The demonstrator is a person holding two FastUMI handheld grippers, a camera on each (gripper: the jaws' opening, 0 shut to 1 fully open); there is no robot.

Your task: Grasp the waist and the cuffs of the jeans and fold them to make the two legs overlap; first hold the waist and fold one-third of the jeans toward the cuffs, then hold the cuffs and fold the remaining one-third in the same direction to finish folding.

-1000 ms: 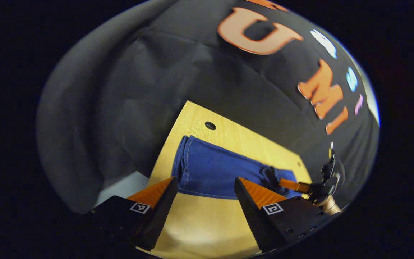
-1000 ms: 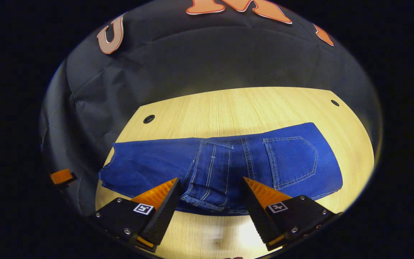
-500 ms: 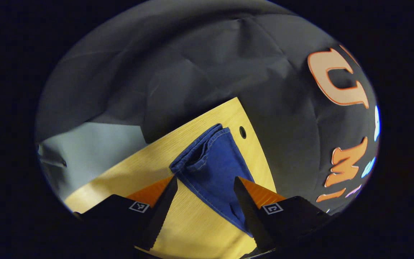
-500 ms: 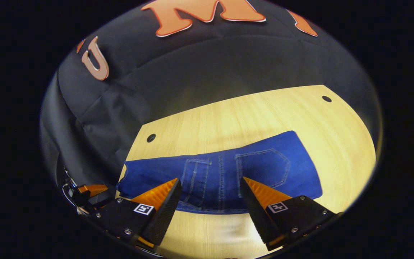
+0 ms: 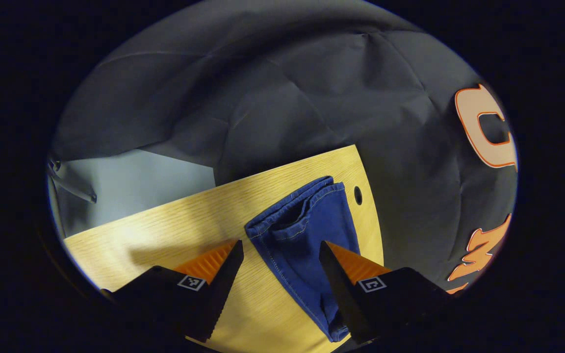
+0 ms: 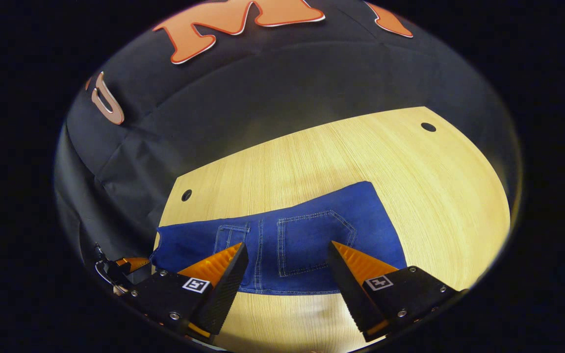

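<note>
Swinging my left gripper (image 5: 281,262) round over the last second, I now look down the length of the jeans (image 5: 307,230) at the stacked cuffs (image 5: 292,206), where a second ago I saw them side-on. Its fingers are spread wide and empty, the denim lying between them on the table (image 5: 165,230). My right gripper (image 6: 286,262), also wide and holding nothing, has drifted from the fly toward the back pocket (image 6: 312,240). The jeans (image 6: 282,245) lie flat, waist third folded over, I judge. Beyond them, bare wood and a hole (image 6: 428,127). The cuff fold looks next.
</note>
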